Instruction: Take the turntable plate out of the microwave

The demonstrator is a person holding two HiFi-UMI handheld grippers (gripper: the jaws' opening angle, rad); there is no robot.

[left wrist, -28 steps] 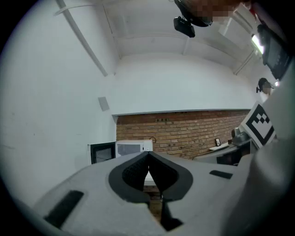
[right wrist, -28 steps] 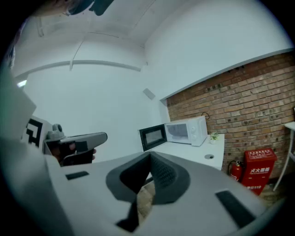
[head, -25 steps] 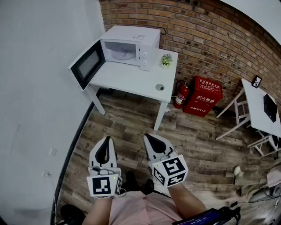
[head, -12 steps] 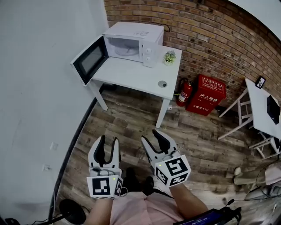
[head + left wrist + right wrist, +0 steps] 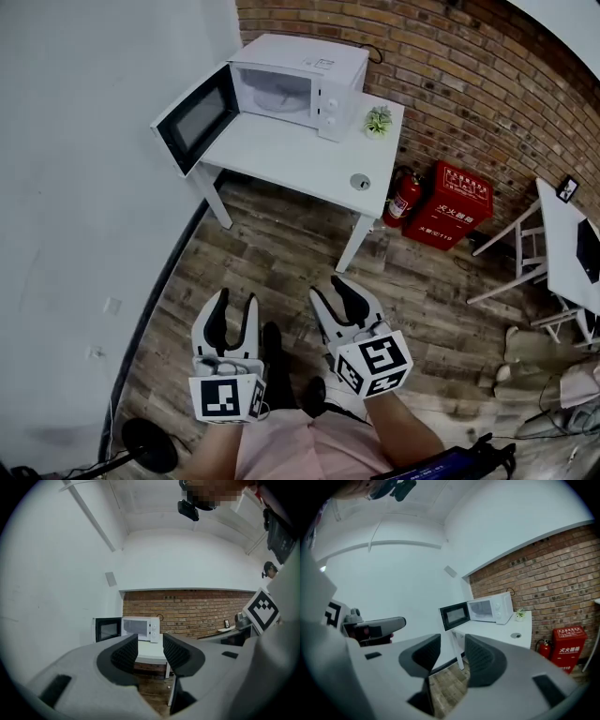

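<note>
A white microwave (image 5: 300, 84) stands on a white table (image 5: 281, 155) against the brick wall, its door (image 5: 195, 117) swung open to the left. Inside it the pale turntable plate (image 5: 281, 98) shows dimly. Both grippers hang low over the wooden floor, far short of the table. My left gripper (image 5: 234, 302) is open and empty. My right gripper (image 5: 330, 288) is open, its jaws closing with nothing between them. The left gripper (image 5: 150, 639) has the microwave (image 5: 140, 628) in the distance beyond its jaws, and so does the right gripper (image 5: 452, 641) with the microwave (image 5: 490, 609).
On the table sit a small potted plant (image 5: 379, 120) and a round grey disc (image 5: 360, 182). A fire extinguisher (image 5: 405, 197) and a red cabinet (image 5: 459, 206) stand right of the table. A white wall runs along the left; white furniture (image 5: 562, 244) stands at far right.
Both grippers' jaws have gone from shut to open. The microwave and table have shifted right and sit a little nearer in the head view.
</note>
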